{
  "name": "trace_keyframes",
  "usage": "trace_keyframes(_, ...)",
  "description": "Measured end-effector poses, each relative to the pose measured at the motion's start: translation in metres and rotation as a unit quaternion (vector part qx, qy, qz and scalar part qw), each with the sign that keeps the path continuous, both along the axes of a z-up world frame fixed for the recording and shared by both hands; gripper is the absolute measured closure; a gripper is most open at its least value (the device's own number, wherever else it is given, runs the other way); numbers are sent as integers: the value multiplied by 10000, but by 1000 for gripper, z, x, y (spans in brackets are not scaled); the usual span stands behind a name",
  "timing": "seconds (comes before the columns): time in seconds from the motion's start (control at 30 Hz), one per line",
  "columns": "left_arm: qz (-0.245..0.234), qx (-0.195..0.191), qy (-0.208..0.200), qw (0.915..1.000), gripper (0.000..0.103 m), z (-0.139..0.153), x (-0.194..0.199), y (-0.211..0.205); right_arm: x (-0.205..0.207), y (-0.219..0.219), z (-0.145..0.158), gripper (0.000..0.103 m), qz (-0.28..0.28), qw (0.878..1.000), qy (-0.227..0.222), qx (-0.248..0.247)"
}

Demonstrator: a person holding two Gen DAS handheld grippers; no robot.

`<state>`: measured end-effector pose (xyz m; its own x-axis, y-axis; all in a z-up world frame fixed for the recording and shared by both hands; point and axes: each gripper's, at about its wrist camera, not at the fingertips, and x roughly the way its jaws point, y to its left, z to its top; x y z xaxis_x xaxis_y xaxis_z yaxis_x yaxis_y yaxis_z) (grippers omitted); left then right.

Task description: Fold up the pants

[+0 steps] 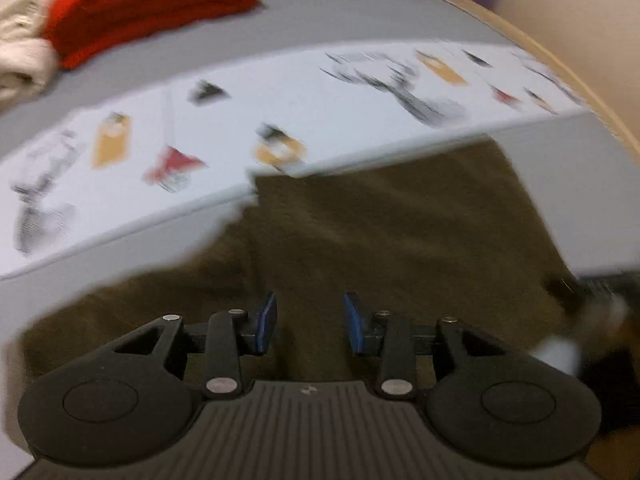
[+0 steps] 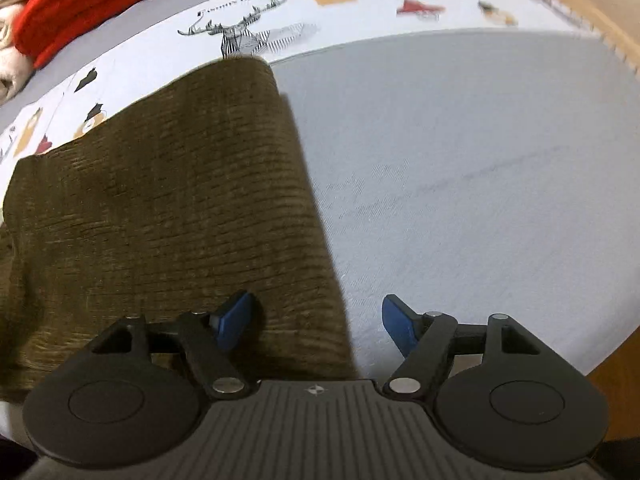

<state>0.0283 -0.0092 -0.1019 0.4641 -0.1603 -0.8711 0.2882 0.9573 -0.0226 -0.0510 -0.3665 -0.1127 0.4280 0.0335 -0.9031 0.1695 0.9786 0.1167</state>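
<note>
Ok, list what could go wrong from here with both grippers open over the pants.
1. The right gripper straddles the edge of the olive-brown corduroy pants; closing might pinch the pale grey sheet too.
2. The left gripper view is motion-blurred, so a hasty grasp may catch only one layer.

grey sheet (image 2: 460, 168) spread flat over the bed; white printed strip (image 2: 360, 12) across it with a reindeer drawing (image 2: 240, 32); folded red sweater (image 1: 152, 4) far back, cream knit (image 1: 20, 48) right beside it
</note>
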Motion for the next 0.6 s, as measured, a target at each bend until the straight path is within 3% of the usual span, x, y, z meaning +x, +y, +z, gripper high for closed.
trace_keyframes(0.07, -317, 208, 570, 9977, 62, -28, -8, -5, 1, -2, -2, 30, -72, 9999, 7, 131)
trace_keyframes(0.1, -491, 583, 948, 9926, 59, -50, -12, -8, 1, -3, -2, 31, -93, 9998, 8, 173)
trace_keyframes(0.13, -646, 771, 997, 9899, 52, -64, -18, -9, 2, -4, -2, 31, -142, 9996, 27, 224)
trace_keyframes(0.37, -327, 578, 417, 9969, 51, -29, -22, 1, 1, -1, -1, 31, -337, 9981, 161, 493)
trace_keyframes(0.53, -84, 353, -39, 9993, 32, -2, -17, 4, 1, 6, -1, 35, -145, 9989, 113, 431)
trace_keyframes(0.6, -24, 313, -188, 9993, 29, 8, -19, 2, 1, 7, 0, 42, -132, 9990, 81, 421)
